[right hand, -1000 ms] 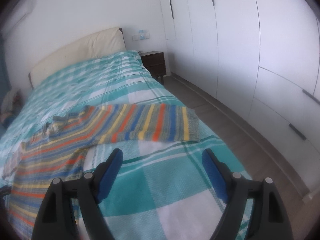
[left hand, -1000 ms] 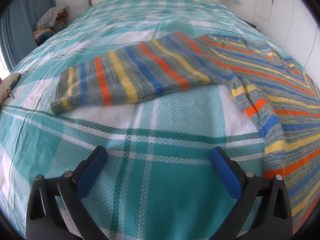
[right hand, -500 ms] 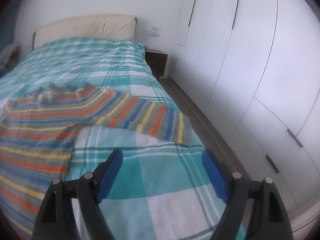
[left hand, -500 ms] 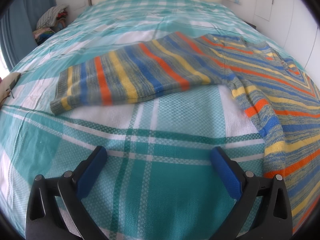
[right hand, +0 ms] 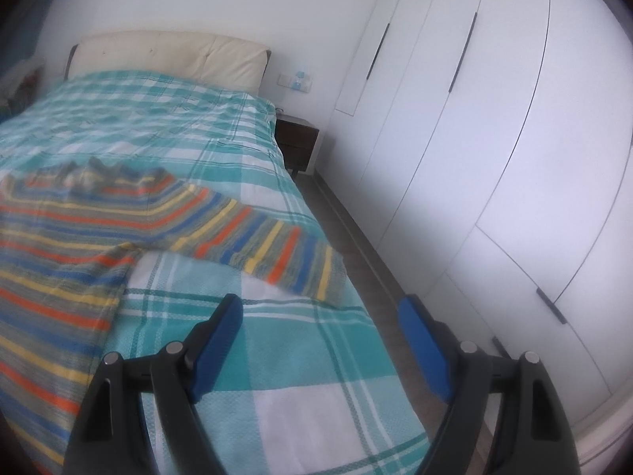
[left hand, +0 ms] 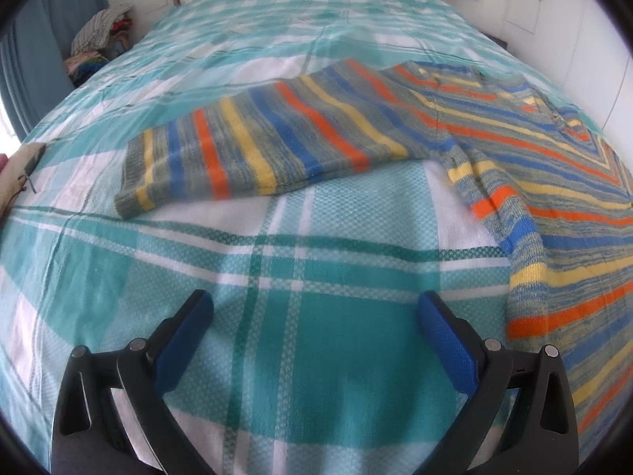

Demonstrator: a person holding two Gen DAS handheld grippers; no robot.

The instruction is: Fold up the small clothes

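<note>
- One striped sweater (left hand: pixel 514 166) lies spread flat on the bed (left hand: pixel 300 285), both sleeves stretched out sideways, probably laid out this way so folding can start from the sleeves.
- Left sleeve (left hand: pixel 253 154) runs out toward the bed's left side, cuff flat on the cover; right sleeve (right hand: pixel 261 241) reaches the right edge of the bed, its cuff near or slightly over the edge, cannot tell which.
- Left gripper (left hand: pixel 312 324) has its jaws spread wide, holding nothing, hovering over bare cover just short of the left sleeve and beside the sweater's body edge.
- Right gripper (right hand: pixel 320 328) likewise gaping and empty, pointed along the bed's right edge with the right sleeve cuff just ahead of it.
- Judgement: no fold done yet; each gripper seems lined up with its own sleeve, so next is likely a cuff pinch and fold inward.
- Count: one sweater, two sleeves, two grippers, one bed with one headboard (right hand: pixel 166 55).
- Also one pile of clothes (left hand: pixel 101 39) beside the bed, one nightstand (right hand: pixel 296 138), one white wardrobe (right hand: pixel 494 118).
</note>
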